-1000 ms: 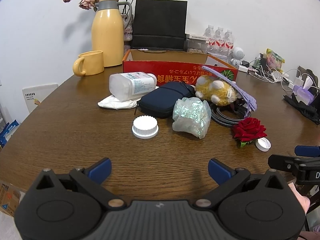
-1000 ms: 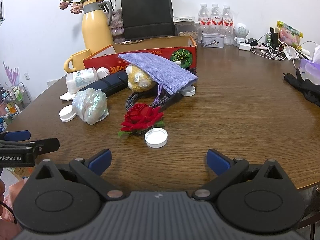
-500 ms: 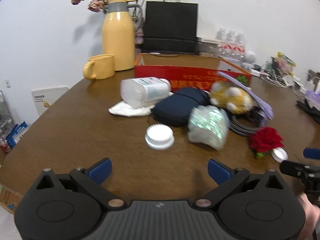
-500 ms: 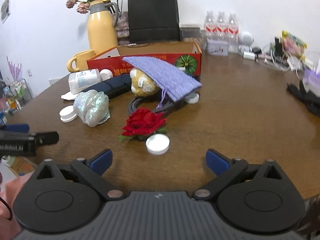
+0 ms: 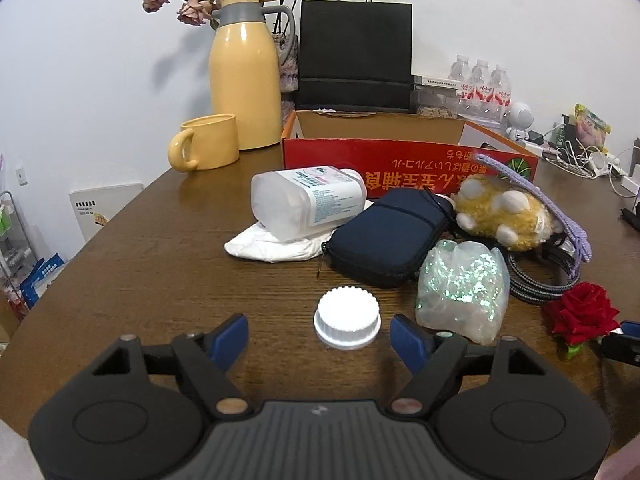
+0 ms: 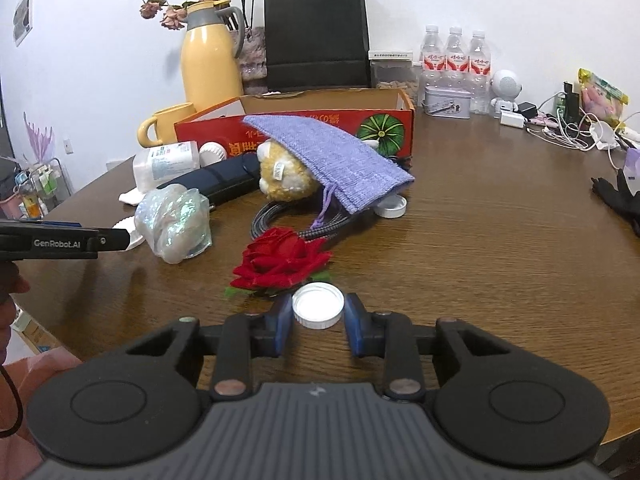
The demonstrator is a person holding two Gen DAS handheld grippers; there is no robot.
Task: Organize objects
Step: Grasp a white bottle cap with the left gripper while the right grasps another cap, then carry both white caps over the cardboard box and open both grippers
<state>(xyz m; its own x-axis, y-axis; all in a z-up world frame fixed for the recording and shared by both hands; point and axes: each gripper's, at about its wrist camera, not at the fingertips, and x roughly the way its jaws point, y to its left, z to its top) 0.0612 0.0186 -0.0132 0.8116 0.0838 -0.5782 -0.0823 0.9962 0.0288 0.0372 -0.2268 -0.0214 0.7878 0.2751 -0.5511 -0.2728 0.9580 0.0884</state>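
In the left wrist view a ribbed white cap (image 5: 347,322) stands on the wooden table (image 5: 168,280). It sits between the closing jaws of my left gripper (image 5: 320,336), with a gap on each side. In the right wrist view the jaws of my right gripper (image 6: 318,320) are closing, and their blue pads (image 6: 282,320) touch both sides of a flat white cap (image 6: 318,310). A red rose (image 6: 282,260) lies just beyond it. Farther back lie an iridescent bag (image 5: 460,280), a navy pouch (image 5: 388,232), a toppled plastic bottle (image 5: 308,200), a plush toy (image 5: 500,212) and a purple knitted pouch (image 6: 332,156).
An open red cardboard box (image 5: 400,160) stands behind the pile. A yellow thermos (image 5: 244,80), a mug (image 5: 208,142) and a black paper bag (image 5: 356,52) line the back. Water bottles (image 6: 454,52), cables (image 6: 560,128) and a black glove (image 6: 620,200) are at the right. Another white cap (image 6: 390,206) lies by a braided cable (image 5: 536,284).
My left gripper has moved forward until the ribbed cap is between its jaws, which have narrowed. The right jaws have closed from wide open onto the flat white cap.
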